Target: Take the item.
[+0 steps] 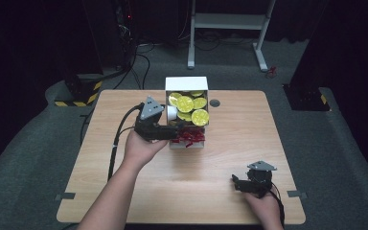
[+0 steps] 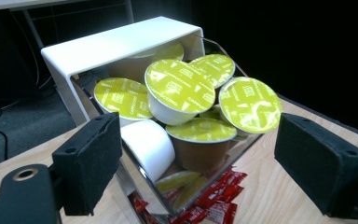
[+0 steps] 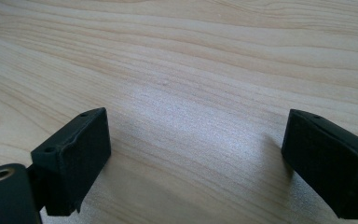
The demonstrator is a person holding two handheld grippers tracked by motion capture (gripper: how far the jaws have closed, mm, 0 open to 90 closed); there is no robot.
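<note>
Yellow-lidded capsules (image 2: 180,86) heaped in white-topped clear dispenser (image 2: 116,44); both grippers' fingers released.

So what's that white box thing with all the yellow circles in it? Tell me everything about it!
The white holder stands at the far middle of the wooden table. It has a glossy white bent top and back, like plastic, and clear front walls. Inside lie piled coffee pods with yellow-green foil lids and white or brownish cups, tilted every way. One white pod lies on its side against the clear wall. Red sachets sit in the lowest part. The left gripper is right at its front, jaws open.
</note>
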